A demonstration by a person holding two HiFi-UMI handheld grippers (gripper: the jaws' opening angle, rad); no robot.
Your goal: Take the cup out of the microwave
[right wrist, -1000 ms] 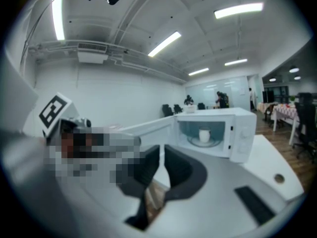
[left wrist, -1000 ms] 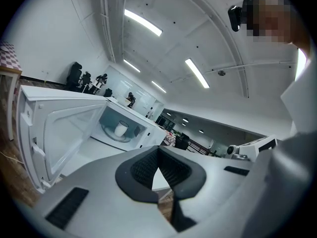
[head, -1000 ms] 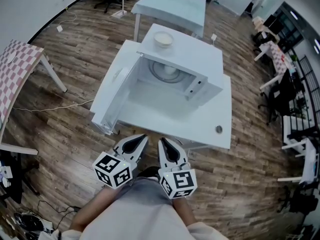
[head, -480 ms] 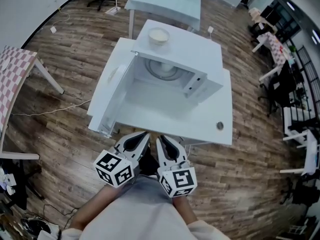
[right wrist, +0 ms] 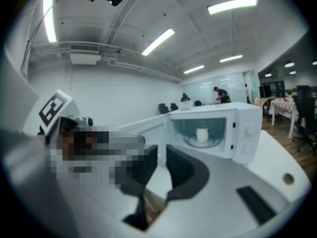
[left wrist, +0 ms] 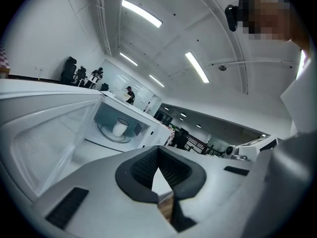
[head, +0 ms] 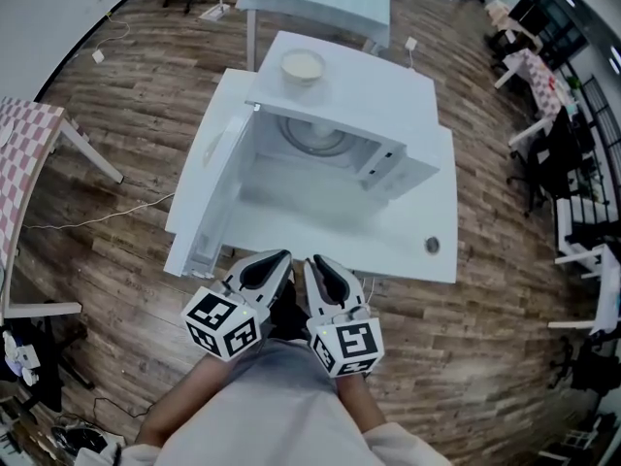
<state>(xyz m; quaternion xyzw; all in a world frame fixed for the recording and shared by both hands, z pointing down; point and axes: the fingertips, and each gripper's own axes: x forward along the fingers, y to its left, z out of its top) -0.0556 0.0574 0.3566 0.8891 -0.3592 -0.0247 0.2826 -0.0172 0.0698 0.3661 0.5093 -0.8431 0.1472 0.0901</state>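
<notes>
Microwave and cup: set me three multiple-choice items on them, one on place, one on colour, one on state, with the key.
1. Where does the cup stand?
A. On the turntable inside the microwave
B. On top of the microwave
C. On the floor

2. What colour is the microwave's casing?
A. Black
B. Red
C. White

3. How is the microwave door?
A. Shut
B. Swung open
C. Taken off

Key: 1 A, as both gripper views show the cup on the round plate in the cavity. 2 C, as the casing is white in every view. 3 B, as the door stands out to one side, still attached, and leaves the cavity exposed.
</notes>
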